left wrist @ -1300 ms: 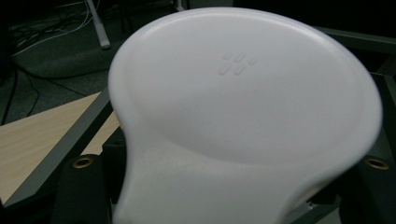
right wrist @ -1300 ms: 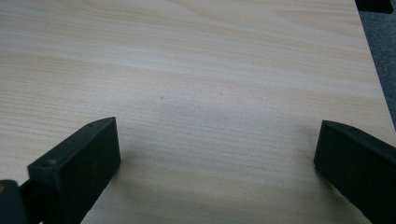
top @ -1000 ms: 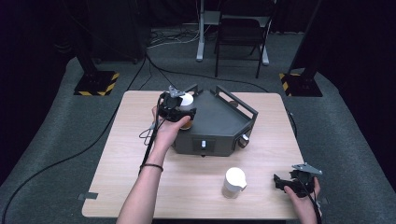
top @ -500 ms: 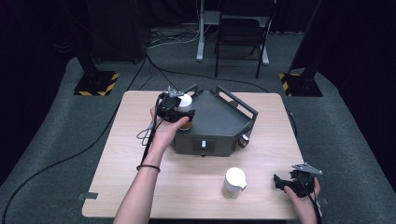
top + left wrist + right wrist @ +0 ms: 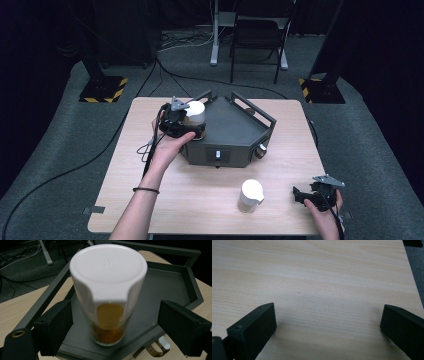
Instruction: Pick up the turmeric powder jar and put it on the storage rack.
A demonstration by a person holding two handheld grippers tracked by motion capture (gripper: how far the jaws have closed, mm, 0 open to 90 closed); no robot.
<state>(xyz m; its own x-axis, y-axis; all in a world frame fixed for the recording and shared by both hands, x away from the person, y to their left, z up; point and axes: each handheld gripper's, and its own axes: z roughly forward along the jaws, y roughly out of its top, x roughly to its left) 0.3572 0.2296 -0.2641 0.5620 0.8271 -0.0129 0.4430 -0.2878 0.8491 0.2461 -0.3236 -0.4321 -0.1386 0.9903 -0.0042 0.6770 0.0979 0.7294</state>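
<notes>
A glass jar [image 5: 196, 114] [image 5: 108, 290] with a white cap and amber contents stands upright on the left corner of a dark grey tray unit [image 5: 235, 127] [image 5: 170, 287]. My left gripper [image 5: 186, 123] [image 5: 117, 330] is level with the jar. Its jaws have just been opening and stand on either side of the jar, with a gap between each pad and the glass. Low over bare wood at the table's front right corner, my right gripper [image 5: 300, 194] [image 5: 327, 327] is open with nothing between its jaws.
A second white-capped jar [image 5: 250, 195] stands on the wooden table [image 5: 200, 200] in front of the tray unit. The unit has raised rails [image 5: 252, 107] at its back and a knob [image 5: 260, 150] on its front right face. Chair and stand legs are on the floor beyond.
The left gripper's jaws have opened off the jar and the hand has drawn back a little to the left. The jar stays on the tray. The right gripper has not moved.
</notes>
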